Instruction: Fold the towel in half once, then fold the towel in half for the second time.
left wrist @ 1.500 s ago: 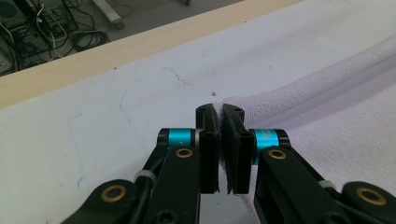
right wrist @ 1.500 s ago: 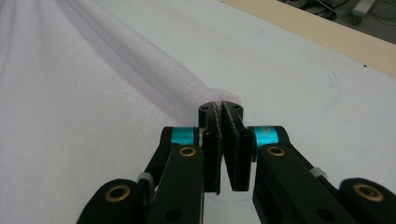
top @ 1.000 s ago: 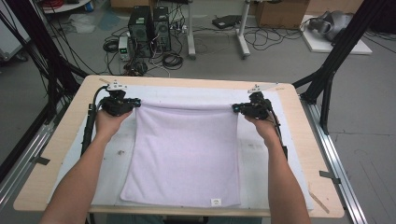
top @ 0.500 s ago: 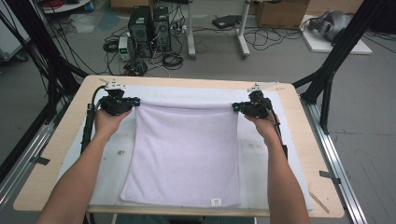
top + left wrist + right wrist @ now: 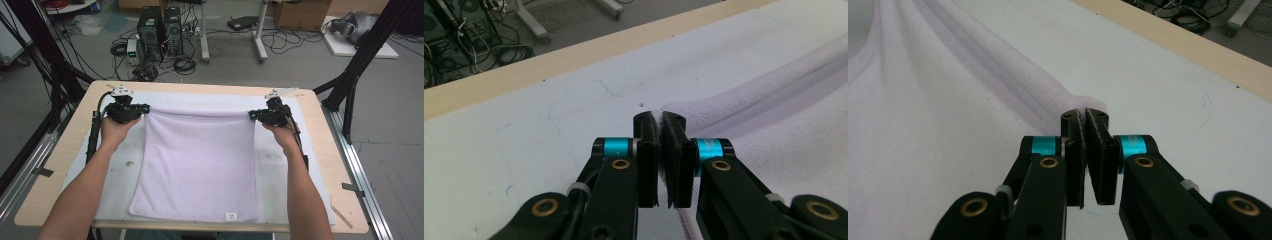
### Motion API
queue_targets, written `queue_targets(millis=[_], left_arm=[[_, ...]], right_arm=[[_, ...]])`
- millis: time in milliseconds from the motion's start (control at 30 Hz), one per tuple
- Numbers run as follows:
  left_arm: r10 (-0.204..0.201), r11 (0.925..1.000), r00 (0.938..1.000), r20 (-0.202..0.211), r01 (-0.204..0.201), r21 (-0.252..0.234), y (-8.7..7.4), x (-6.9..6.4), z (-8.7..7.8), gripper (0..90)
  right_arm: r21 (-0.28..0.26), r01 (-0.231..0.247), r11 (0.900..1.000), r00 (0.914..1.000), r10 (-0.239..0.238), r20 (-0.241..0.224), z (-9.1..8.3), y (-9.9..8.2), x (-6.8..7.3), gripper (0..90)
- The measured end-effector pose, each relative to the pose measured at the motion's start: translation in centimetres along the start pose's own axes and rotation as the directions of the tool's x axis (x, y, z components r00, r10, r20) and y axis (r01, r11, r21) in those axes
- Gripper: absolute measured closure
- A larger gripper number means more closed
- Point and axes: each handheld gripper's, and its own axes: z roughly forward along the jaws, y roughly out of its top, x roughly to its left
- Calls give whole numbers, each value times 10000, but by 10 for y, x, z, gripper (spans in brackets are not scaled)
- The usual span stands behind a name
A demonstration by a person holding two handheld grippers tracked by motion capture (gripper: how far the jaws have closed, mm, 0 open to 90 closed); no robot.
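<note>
Pinching each far corner of the towel [image 5: 200, 165] in clamped jaws, I see its length run back toward me, both hands equally near.

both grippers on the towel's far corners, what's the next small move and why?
Probably lift both corners together and carry them toward the near edge. The left gripper and right gripper are each shut on a far corner of the towel, which lies flat, far edge taut.

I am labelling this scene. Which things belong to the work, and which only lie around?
In the work: towel; left gripper and right gripper, each shut on a far corner.
Lying around: white mat, table, computer towers on the floor.
</note>
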Motion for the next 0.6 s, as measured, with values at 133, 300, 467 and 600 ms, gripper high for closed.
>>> queue_targets(millis=[133,300,467,600], left_arm=[[71,9999,10000,55,-71,-99,2,-1,-5,846],[142,9995,9997,204,-137,-279,4,-7,-13,846],[240,9992,9991,356,-228,-330,2,-12,-23,846],[373,9988,9980,509,-356,-323,-5,-16,-34,846]], right_arm=[[-106,23,9999,10000,-24,-70,-6,1,2,864],[-212,171,9996,9998,-174,-136,-14,1,7,864],[-376,113,9992,9990,-129,-425,-23,0,15,864],[-432,106,9990,9982,-132,-587,-32,-5,23,864]])
